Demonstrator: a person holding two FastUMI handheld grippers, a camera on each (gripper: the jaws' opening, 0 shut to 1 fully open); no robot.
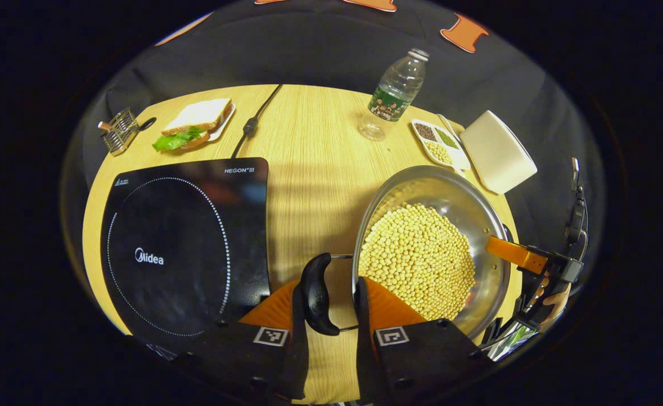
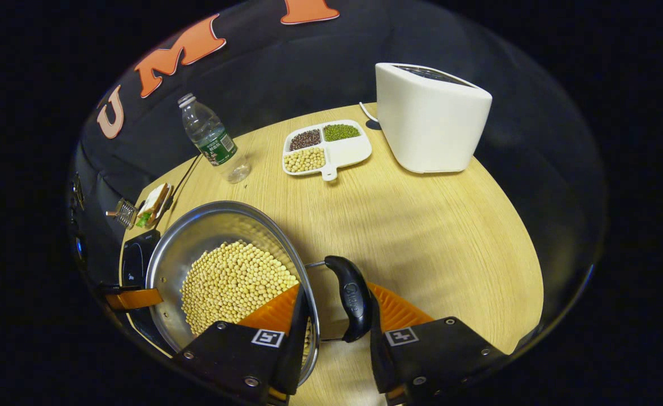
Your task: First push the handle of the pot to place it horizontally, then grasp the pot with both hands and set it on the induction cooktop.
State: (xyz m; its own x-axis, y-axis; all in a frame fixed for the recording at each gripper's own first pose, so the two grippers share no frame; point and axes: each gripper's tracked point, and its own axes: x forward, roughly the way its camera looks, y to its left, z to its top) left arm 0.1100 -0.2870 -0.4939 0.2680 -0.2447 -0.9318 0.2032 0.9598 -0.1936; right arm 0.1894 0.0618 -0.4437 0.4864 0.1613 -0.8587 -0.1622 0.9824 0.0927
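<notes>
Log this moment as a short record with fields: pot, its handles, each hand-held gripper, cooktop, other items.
pot: steel pot full of pale beans, on the table, right of the cooktop
handles: left handle, right handle, both horizontal
left hand-held gripper: fingers around the left handle, not closed
right hand-held gripper: fingers around the right handle, not closed
cooktop: induction cooktop, bare
other: bottle, sandwich, toaster
</notes>
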